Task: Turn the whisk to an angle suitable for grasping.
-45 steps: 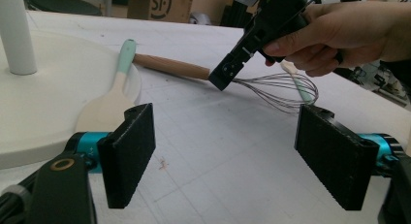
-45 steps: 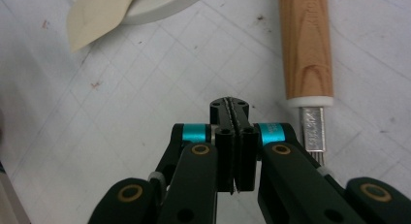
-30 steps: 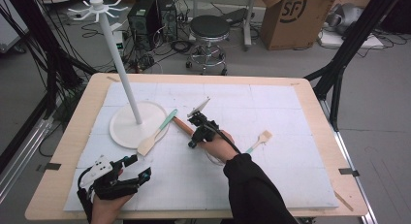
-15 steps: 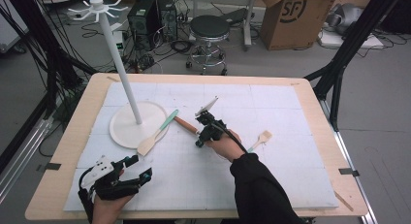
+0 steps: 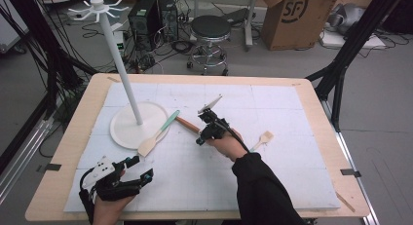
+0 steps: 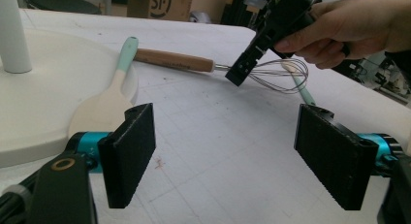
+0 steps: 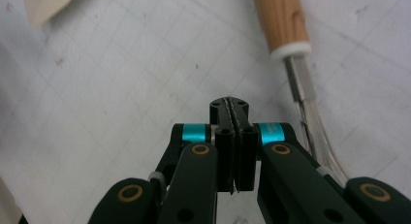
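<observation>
The right gripper, jaws pressed together and empty, hovers beside the whisk, so it must spread them to grasp the handle, while the left gripper waits near, jaws wide apart.

a lab: computer tower, floor cables, stool, cardboard box, black rig frames

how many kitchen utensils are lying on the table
3: a mint-handled spatula leaning on the white stand base, a wooden-handled whisk under the right gripper, and a small spatula further right.
</observation>
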